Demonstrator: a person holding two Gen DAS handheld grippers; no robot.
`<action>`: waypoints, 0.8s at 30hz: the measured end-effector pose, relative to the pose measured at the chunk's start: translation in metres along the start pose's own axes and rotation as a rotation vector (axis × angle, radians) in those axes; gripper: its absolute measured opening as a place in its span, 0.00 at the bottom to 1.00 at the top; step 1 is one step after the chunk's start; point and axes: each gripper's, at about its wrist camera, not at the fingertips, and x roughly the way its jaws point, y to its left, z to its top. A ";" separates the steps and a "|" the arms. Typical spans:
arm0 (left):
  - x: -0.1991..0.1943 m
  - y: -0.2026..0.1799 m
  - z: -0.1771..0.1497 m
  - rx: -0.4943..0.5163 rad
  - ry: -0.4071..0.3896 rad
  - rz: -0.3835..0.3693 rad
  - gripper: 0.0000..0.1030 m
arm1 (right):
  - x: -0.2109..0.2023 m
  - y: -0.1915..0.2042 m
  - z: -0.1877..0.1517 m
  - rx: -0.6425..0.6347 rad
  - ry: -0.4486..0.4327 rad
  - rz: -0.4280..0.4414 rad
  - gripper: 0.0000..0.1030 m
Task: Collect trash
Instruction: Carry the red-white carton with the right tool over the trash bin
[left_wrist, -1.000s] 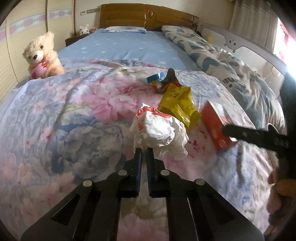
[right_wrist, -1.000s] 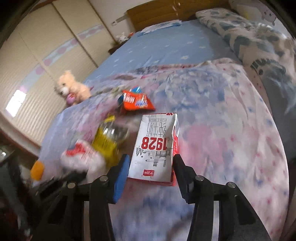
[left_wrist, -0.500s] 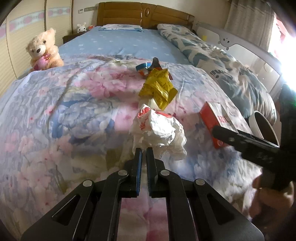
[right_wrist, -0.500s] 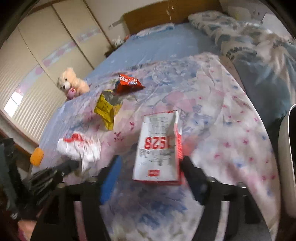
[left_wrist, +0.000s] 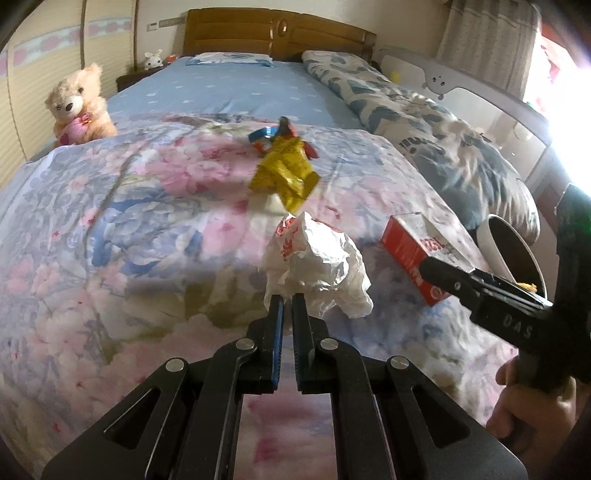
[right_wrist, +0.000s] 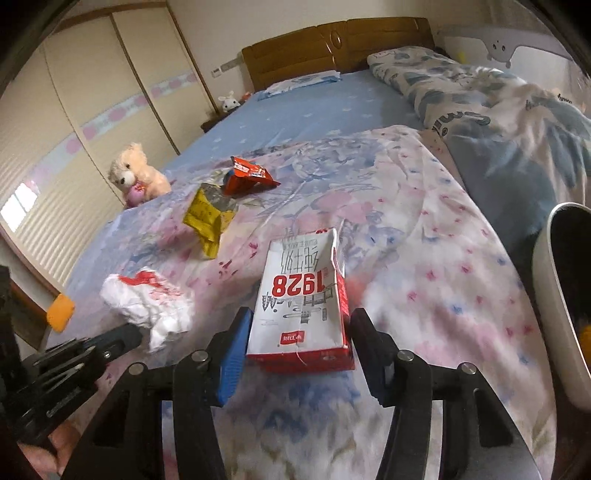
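Two pieces of trash are being carried at once. The crumpled white bag (left_wrist: 317, 266) is being pinched by its near edge in the left tool (left_wrist: 287, 299), whose jaws are standing almost together. The red-and-white carton (right_wrist: 299, 280) is being gripped across its width in the right tool (right_wrist: 301, 318), whose jaws are standing at a middling width. They have just been closing, with the carton between them and the pads against its sides. Both pieces are being held over the near end of the flowered quilt (right_wrist: 424, 258). The white bin (right_wrist: 546, 295) is being approached at the right edge of the bed.

The step in hand is judged to be the transfer to the bin.

- The carton is being held near its base only, and its torn top is being left free. It is being advised that the grip be kept firm, because a light carton is judged likely to swing or slip.
- The carton, being nearer the bin, is being recommended for release first, with the right tool fully above the dark opening.
- The bag is being held by a thin fold. A slow, level carry is being advised, so that the fold is not pulled out of the jaws.
- Crossing of the two tools over the rim is being discouraged; the right tool is being expected to clear the rim before the left one is brought in.

The yellow wrapper (left_wrist: 284, 173) and the red wrapper (right_wrist: 247, 177) are being left further up the quilt for a later pass.
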 end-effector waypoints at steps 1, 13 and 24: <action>0.001 -0.003 -0.001 0.003 0.004 -0.006 0.04 | -0.004 -0.001 -0.002 -0.002 -0.003 0.003 0.53; 0.002 -0.011 -0.009 0.013 0.022 0.004 0.04 | 0.002 0.001 -0.010 -0.029 0.023 -0.052 0.58; -0.007 -0.041 -0.005 0.071 0.002 -0.025 0.04 | -0.024 -0.016 -0.012 0.007 -0.012 -0.006 0.52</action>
